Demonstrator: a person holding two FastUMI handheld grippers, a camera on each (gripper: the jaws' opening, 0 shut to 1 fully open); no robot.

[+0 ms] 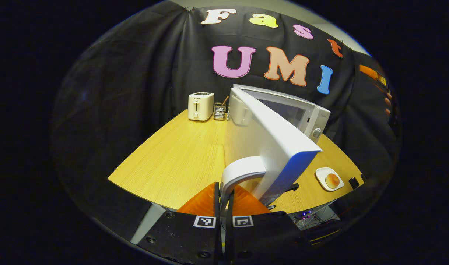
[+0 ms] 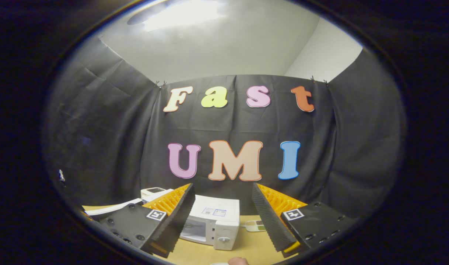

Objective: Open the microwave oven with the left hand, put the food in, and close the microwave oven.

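door [image 1: 272, 143] standing open | left hand-held gripper [image 1: 224, 195] clamping handle [image 1: 242, 171] | right hand-held gripper [image 2: 221, 213] gaping, empty | food [image 1: 332, 180] waiting on counter [image 1: 172, 158] | loading, closing remaining

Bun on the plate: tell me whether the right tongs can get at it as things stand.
Probably yes. The right tongs are open and hold nothing, and the bun lies uncovered on its plate near the table's front edge, beside the open microwave door, which swings off to the other side.
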